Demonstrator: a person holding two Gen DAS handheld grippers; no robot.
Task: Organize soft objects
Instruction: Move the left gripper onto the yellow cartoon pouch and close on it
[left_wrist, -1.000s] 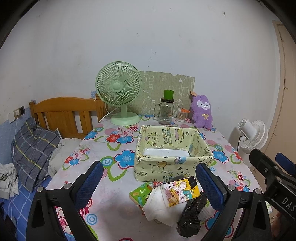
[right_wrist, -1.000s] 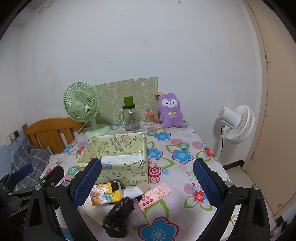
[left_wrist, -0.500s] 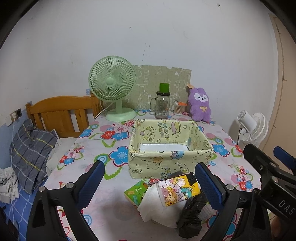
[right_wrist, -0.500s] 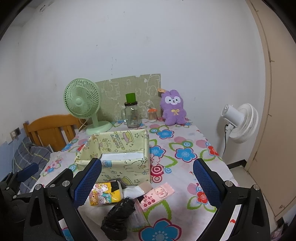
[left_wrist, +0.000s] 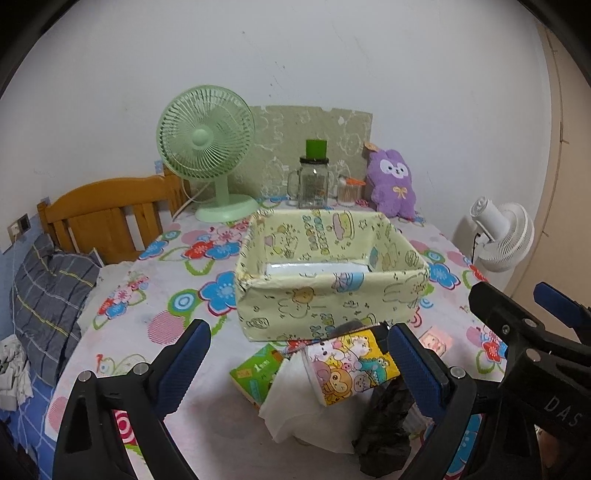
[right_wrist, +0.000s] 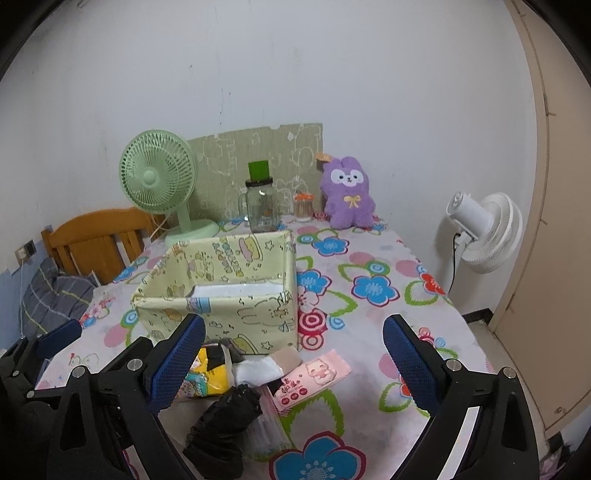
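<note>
left gripper (left_wrist: 295, 363), right gripper (right_wrist: 293, 354): both wide, empty, now lower and nearer the soft pile: cartoon pouch (left_wrist: 351, 367), white cloth (left_wrist: 295, 402), black bag (right_wrist: 221, 421), before the fabric bin (left_wrist: 328, 273). nothing binned yet.

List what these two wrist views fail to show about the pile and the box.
- Box floor: in both views the yellow box's near wall hides most of it.
- Under the pile: in the left wrist view the white cloth and cartoon pouch cover what lies beneath.
- Black bag: contents unreadable in the right wrist view.
- Pink packet: print too small.
</note>
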